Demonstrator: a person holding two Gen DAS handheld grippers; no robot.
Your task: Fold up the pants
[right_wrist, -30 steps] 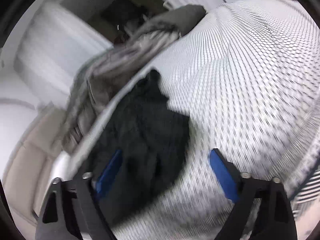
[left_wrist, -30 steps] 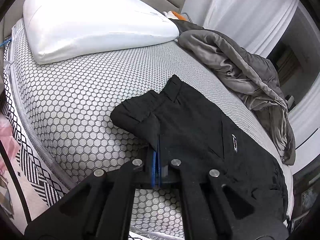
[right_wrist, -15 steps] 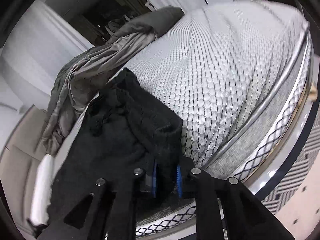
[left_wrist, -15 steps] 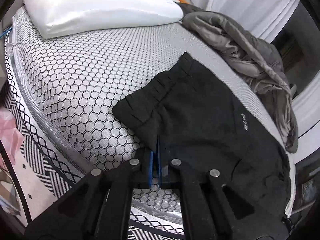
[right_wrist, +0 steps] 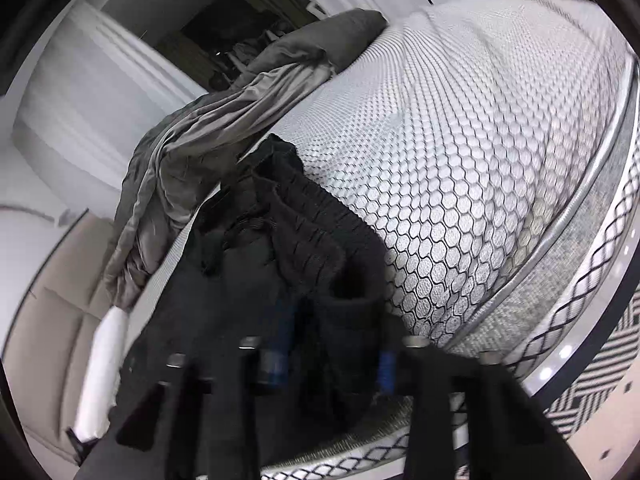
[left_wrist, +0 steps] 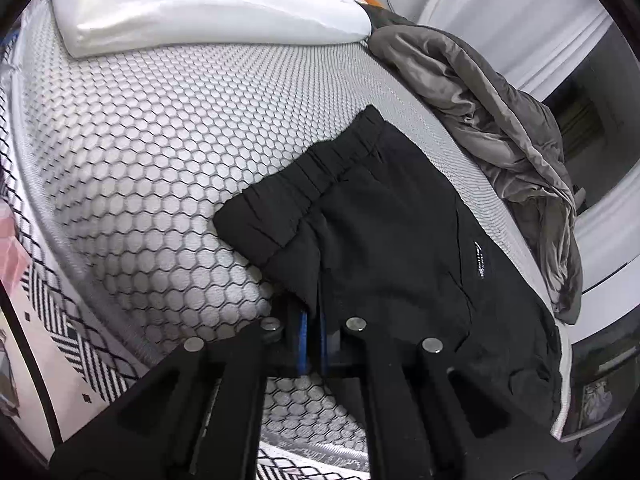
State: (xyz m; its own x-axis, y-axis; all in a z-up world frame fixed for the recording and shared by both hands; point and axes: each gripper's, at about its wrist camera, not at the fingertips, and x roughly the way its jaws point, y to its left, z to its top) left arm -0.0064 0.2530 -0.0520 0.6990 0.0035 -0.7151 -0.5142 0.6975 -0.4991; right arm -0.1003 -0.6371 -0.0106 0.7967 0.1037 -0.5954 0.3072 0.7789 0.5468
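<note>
Black pants [left_wrist: 392,232] lie on the bed's honeycomb-patterned sheet [left_wrist: 140,152], folded over, with leg cuffs toward the pillow and a small white logo on the right. My left gripper [left_wrist: 314,340] is shut on the near edge of the pants. In the right wrist view the pants [right_wrist: 280,264] show their gathered waistband and drawstring. My right gripper [right_wrist: 332,356] has its blue pads [right_wrist: 386,368] a hand-width apart with a thick fold of the pants between them. The picture is blurred there.
A white pillow [left_wrist: 200,4] lies at the head of the bed. A grey quilted blanket [left_wrist: 500,120] is bunched along the far side, also in the right wrist view [right_wrist: 240,96]. The mattress edge [right_wrist: 580,280] and a black-and-white patterned rug [left_wrist: 68,332] lie near me.
The right gripper came down open beside the pants, closed on their near fold, and its pads now stand wider apart. The left gripper stayed shut on the pants and drew them nearer the bed's edge.
</note>
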